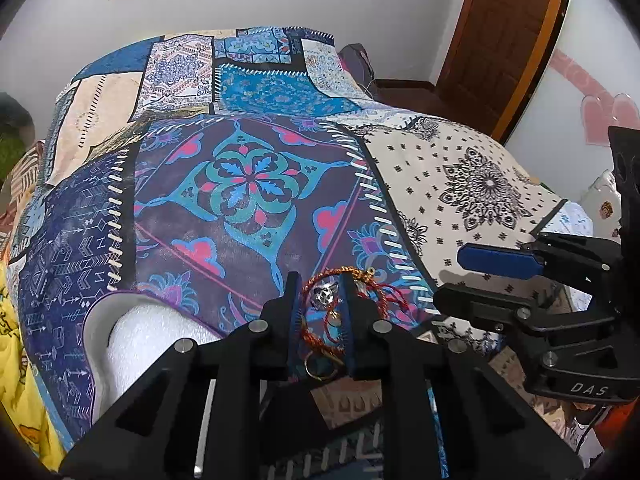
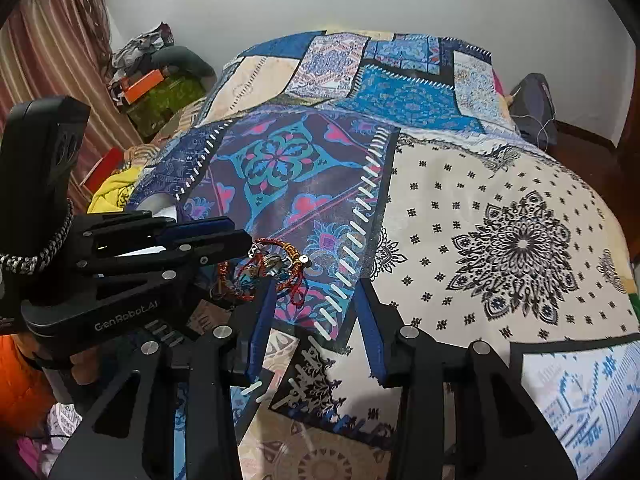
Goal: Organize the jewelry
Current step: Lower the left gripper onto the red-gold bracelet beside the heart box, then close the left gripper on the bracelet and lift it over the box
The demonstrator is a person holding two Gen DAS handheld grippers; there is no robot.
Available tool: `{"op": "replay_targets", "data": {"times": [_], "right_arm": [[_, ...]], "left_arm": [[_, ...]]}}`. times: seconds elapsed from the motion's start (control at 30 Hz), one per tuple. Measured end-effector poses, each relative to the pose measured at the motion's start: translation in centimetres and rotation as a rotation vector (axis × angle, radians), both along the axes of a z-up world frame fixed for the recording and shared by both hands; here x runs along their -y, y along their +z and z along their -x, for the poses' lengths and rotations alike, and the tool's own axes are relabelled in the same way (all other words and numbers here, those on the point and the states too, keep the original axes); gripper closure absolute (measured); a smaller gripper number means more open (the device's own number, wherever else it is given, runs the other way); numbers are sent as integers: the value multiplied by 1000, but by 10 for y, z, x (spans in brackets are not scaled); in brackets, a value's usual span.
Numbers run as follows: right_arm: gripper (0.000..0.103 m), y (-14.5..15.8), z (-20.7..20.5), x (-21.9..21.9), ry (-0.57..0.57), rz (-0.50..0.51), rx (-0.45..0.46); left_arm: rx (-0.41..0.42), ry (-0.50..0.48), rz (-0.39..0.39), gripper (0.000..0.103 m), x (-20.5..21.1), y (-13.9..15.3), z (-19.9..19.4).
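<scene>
On the bed, near its front edge: one cluster of jewelry, red-and-gold beaded thread bracelets with a silver charm and a gold ring; separate pieces cannot be counted. One white foam block lies at the left, tucked under the quilt edge. Two tools. The left tool is held low, pointing across the bed, its blue-padded fingers nearly together and pinching the jewelry, which hangs between them just above the quilt. The right tool is held just beside it, also low, fingers spread with only bedspread between them. Surface: one patchwork quilt in blue, purple and cream. Room: white wall, striped curtain left, wooden door right.
</scene>
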State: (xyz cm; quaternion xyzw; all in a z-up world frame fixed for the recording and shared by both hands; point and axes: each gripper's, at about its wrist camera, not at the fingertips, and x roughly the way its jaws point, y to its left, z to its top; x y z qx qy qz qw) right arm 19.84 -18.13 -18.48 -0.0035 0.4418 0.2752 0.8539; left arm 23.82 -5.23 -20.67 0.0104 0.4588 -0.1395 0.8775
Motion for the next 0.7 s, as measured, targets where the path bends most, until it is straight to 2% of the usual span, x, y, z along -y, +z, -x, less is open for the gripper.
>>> {"op": "replay_targets", "data": {"times": [0.13, 0.3, 0.57, 0.63, 0.7], "right_arm": [[73, -8, -8, -3, 27, 5, -42], [74, -10, -9, -8, 53, 25, -46], [75, -10, -20, -13, 43, 39, -56], [82, -10, -24, -17, 47, 49, -57], [84, -11, -28, -21, 50, 62, -57]], "left_arm": [[-16, -8, 5, 87, 1, -6, -6], [-31, -18, 19, 100, 3, -12, -11], [37, -6, 39, 101, -2, 6, -3], [55, 7, 51, 101, -7, 13, -2], [67, 15, 62, 101, -11, 18, -1]]}}
